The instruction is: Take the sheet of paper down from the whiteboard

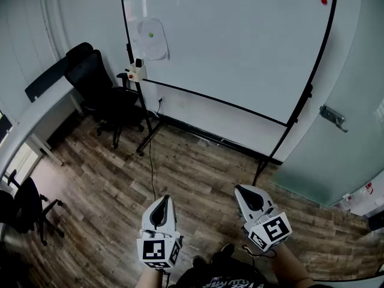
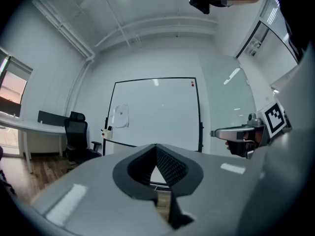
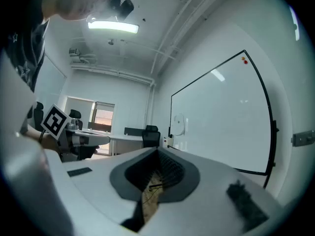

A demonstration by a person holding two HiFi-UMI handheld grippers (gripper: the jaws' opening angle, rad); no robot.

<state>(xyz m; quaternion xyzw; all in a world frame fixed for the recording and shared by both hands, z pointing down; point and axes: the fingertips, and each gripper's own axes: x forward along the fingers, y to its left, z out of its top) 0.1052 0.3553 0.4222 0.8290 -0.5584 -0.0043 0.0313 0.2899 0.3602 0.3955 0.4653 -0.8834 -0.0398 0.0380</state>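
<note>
Well, the left gripper (image 1: 161,204) and the right gripper (image 1: 246,192) are both pointing level with jaws pressed together on nothing, well apart from the whiteboard (image 1: 240,53). The approach is only starting, I'd judge; next they'll be needing to step closer and open. The sheet of paper (image 1: 151,39) is hanging near the board's upper left, pale and curling, under a green dot (image 1: 151,35), likely a magnet.

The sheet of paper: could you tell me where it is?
In the head view, the sheet of paper hangs in the upper left corner of the whiteboard, above the office chair.
</note>
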